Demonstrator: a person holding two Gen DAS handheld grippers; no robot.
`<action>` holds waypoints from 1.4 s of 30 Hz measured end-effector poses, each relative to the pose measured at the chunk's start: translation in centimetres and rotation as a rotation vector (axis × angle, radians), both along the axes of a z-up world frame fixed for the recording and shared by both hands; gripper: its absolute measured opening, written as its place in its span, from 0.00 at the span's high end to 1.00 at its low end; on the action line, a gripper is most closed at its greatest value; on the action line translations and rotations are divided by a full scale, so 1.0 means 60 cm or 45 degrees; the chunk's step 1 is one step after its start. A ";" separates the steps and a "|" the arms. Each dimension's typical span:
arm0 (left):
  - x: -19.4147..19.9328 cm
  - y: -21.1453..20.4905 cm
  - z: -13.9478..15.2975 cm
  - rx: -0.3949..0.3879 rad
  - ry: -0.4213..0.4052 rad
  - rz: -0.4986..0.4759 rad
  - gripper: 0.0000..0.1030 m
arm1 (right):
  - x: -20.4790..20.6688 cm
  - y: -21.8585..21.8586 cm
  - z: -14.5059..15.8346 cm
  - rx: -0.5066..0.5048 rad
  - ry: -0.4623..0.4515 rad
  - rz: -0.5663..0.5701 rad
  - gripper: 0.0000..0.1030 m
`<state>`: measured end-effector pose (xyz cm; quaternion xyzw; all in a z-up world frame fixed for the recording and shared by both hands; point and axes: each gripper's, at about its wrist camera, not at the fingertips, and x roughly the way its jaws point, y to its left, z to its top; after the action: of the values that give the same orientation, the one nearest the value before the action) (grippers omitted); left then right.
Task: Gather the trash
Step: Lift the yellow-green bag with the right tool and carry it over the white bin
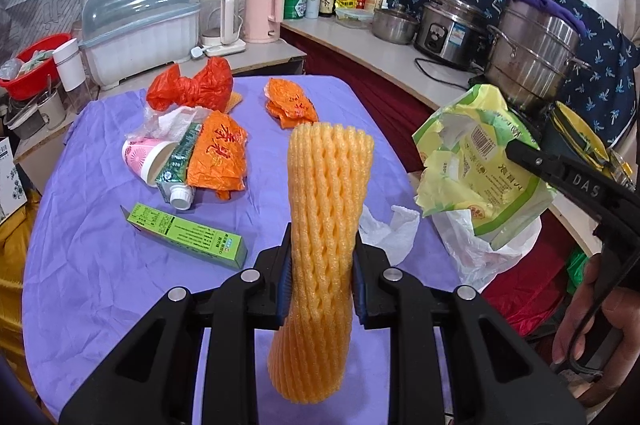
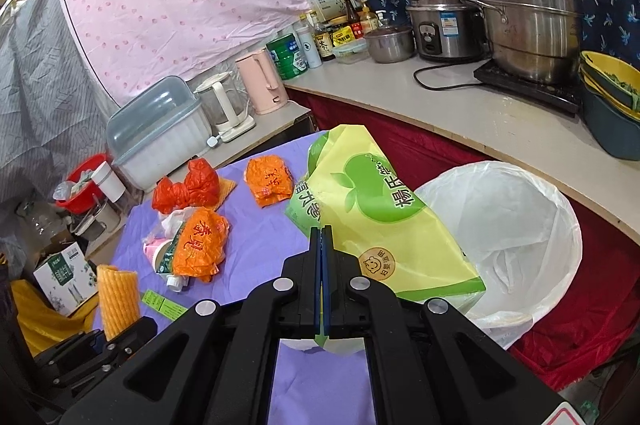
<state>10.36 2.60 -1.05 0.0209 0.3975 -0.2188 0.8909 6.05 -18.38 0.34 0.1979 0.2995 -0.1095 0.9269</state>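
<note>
Left hand-held gripper (image 1: 322,257): pads pinched on a yellow-orange foam fruit net (image 1: 326,225), which stands upright between them and sticks out above and below the jaws. Held above the tabletop (image 1: 100,265), which is covered by a purple cloth.

Right hand-held gripper (image 2: 322,241): jaws fully together, clamped on the edge of a yellow-green snack bag (image 2: 372,221). Bag hangs crumpled and open-mouthed at the tabletop's right edge, over the near rim of a bin with a white plastic liner (image 2: 512,225). Bin sits beside the tabletop, in front of red fabric below a long counter. A person's hand (image 1: 592,329) is wrapped round the right tool's handle, low right in the left wrist view.

Trash still lying on the cloth:
- green carton (image 1: 188,237), flat, nearest the left gripper
- pink paper cup (image 1: 146,161) on its side, touching a green carton with a white cap (image 1: 178,181) and a crumpled orange wrapper (image 1: 218,153); clear film bunched behind them
- red plastic bag (image 1: 192,85), knotted, far left edge
- second orange wrapper (image 1: 290,103), far side, apart from the rest
- white tissue (image 1: 390,229), right edge, just beside the liner

Beyond the tabletop: dish rack with lid (image 1: 138,29), pink kettle (image 1: 264,11), steel pots (image 1: 536,53)
</note>
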 end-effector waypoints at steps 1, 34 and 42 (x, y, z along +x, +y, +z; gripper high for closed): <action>0.001 -0.003 -0.004 0.003 0.010 -0.003 0.78 | -0.001 -0.001 0.000 -0.002 -0.001 -0.002 0.99; 0.053 -0.182 -0.180 0.105 0.310 -0.186 0.78 | -0.028 -0.141 -0.028 -0.006 0.037 -0.223 0.99; 0.032 -0.191 -0.060 -0.026 0.154 -0.255 0.78 | -0.019 -0.189 -0.060 -0.008 0.074 -0.296 0.98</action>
<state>12.30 -8.85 -4.64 0.0383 0.4440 -0.3117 0.8392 4.92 -29.73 -3.28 0.2251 0.3008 -0.2229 0.8996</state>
